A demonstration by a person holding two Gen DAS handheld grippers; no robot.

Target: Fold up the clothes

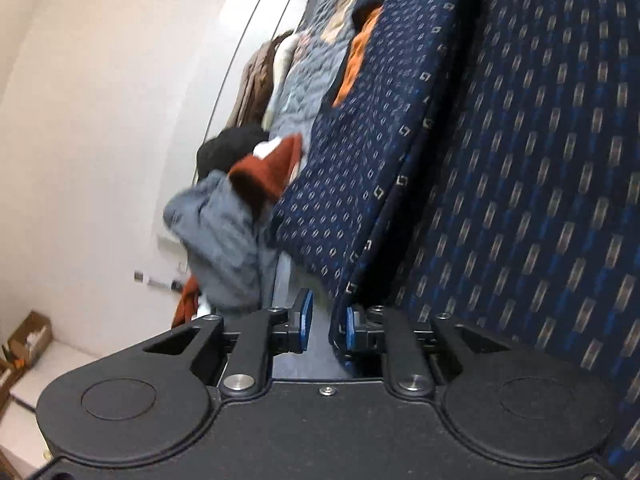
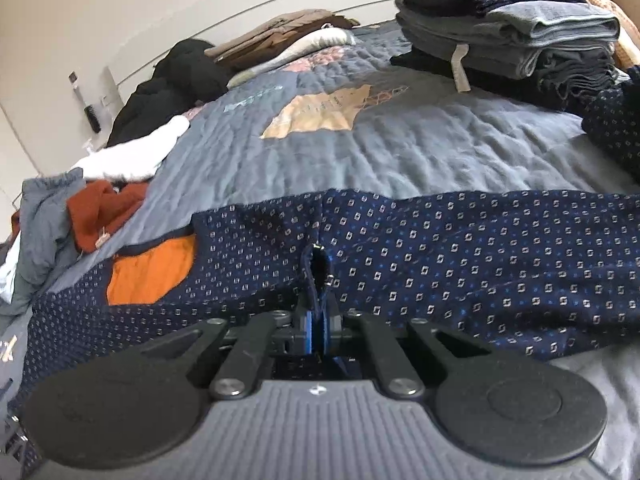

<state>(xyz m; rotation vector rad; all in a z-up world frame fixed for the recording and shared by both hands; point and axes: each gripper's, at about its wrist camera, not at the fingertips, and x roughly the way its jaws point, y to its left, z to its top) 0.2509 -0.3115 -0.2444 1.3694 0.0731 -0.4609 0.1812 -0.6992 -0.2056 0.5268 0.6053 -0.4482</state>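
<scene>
Navy patterned garment (image 2: 460,264) is lying spread across the lower half of the right wrist view, on a grey-blue quilt (image 2: 400,148), w/ an orange lining patch (image 2: 152,270) showing at lower left. Right claw (image 2: 318,328) is sitting bottom centre w/ its blue pads nearly together, pinching a raised fold of the garment between them.

Left wrist view is rolled sideways: same garment (image 1: 520,160) is filling the right half of the frame, blurred close up, w/ the orange patch (image 1: 356,56) showing near top centre. Left claw (image 1: 326,324) is at bottom centre, jaws parted w/ a clear gap; the garment edge is lying against the right-hand pad (image 1: 350,328), the left-hand pad is standing free. Nothing is clamped there.

Only the right view is showing the stack of folded clothes (image 2: 512,40) at upper right, touching the quilt, well apart from the claw. It is also showing a beige patch (image 2: 320,114) on the quilt, mid frame.

Both views are showing the loose pile: rust-red knit (image 2: 104,212), grey garment (image 2: 40,216), white item (image 2: 132,156), black clothing (image 2: 180,76), brown garment (image 2: 280,32), all along the left side of the right view.

Only the left view is showing a cardboard box (image 1: 28,336) at lower left, beside a cream wall (image 1: 100,120).
</scene>
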